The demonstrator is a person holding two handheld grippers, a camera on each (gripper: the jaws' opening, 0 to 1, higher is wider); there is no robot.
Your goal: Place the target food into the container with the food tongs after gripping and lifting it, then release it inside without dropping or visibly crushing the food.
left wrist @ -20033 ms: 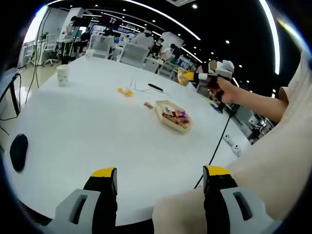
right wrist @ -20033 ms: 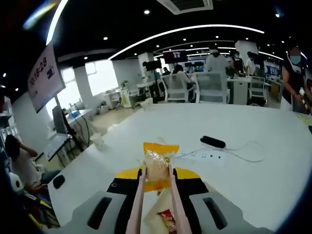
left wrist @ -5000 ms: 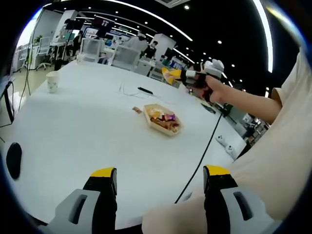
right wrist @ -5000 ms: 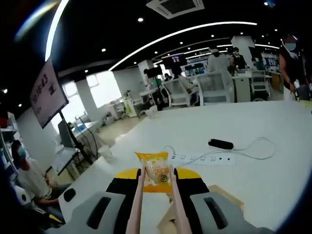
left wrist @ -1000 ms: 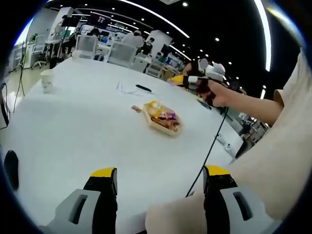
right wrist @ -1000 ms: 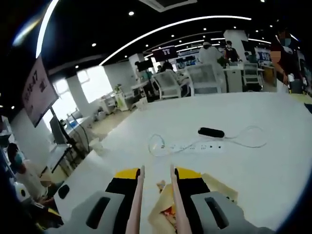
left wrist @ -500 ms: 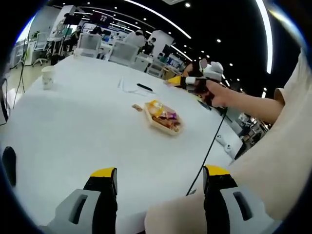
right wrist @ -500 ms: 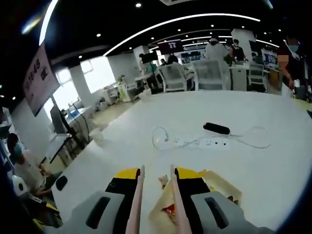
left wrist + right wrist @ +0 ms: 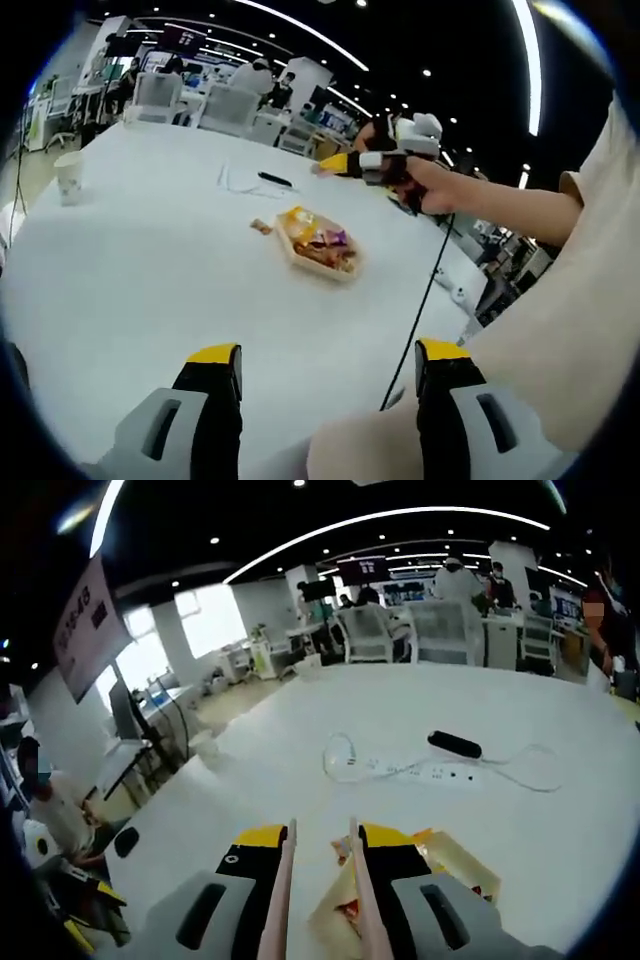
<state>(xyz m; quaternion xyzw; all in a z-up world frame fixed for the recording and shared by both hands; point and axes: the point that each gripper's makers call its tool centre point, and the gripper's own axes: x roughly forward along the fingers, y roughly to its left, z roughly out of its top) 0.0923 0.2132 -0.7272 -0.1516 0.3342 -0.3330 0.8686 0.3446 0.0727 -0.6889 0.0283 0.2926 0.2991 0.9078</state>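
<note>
On white table [image 9: 150, 280], container [image 9: 318, 262] holds wrapped snacks [image 9: 312, 236]; tongs [image 9: 318, 880] empty; left claw [image 9: 328, 400] wide.

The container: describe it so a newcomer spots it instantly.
On the big white table, look near the middle, below the right gripper. The container is a shallow tan tray heaped with colourful wrapped snacks, unlike the lone small snack lying beside it.

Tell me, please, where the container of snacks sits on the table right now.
In the left gripper view the container sits mid-table, just beyond a small loose snack and below the right gripper. In the right gripper view it lies under the tongs.
</note>
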